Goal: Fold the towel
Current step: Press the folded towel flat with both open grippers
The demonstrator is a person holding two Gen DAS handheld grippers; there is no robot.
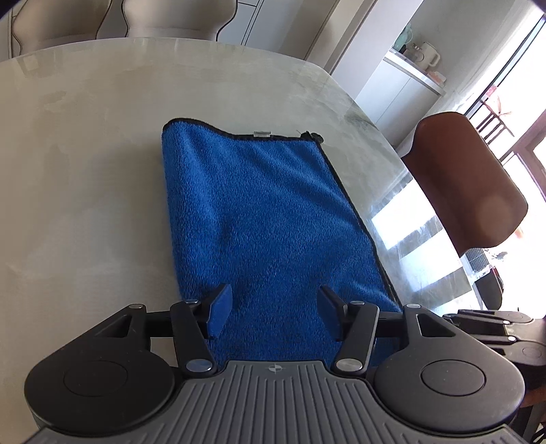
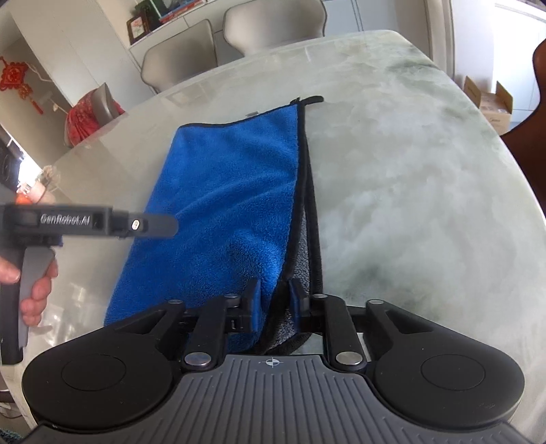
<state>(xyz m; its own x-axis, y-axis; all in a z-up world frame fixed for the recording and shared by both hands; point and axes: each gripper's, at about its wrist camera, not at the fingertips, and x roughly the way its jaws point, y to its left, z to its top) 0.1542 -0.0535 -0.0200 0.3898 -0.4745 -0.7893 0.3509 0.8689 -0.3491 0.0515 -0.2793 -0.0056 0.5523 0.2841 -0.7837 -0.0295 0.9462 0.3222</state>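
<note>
A blue towel (image 1: 252, 211) with a black hem lies folded lengthwise on the pale marble table (image 1: 85, 164). My left gripper (image 1: 274, 307) is open, its blue-padded fingers spread just above the towel's near end, holding nothing. In the right wrist view the towel (image 2: 225, 191) shows its grey underside along the right edge. My right gripper (image 2: 274, 293) is shut on the towel's near right hemmed edge, with the fabric pinched between its fingers. The left gripper's body (image 2: 88, 223), held by a hand, hovers over the towel's left side.
A brown chair back (image 1: 467, 184) stands at the table's right edge. Beige chairs (image 2: 273, 24) stand at the far side. A white cabinet with a kettle (image 1: 423, 58) is at the back right. Bare marble (image 2: 409, 177) lies to the right of the towel.
</note>
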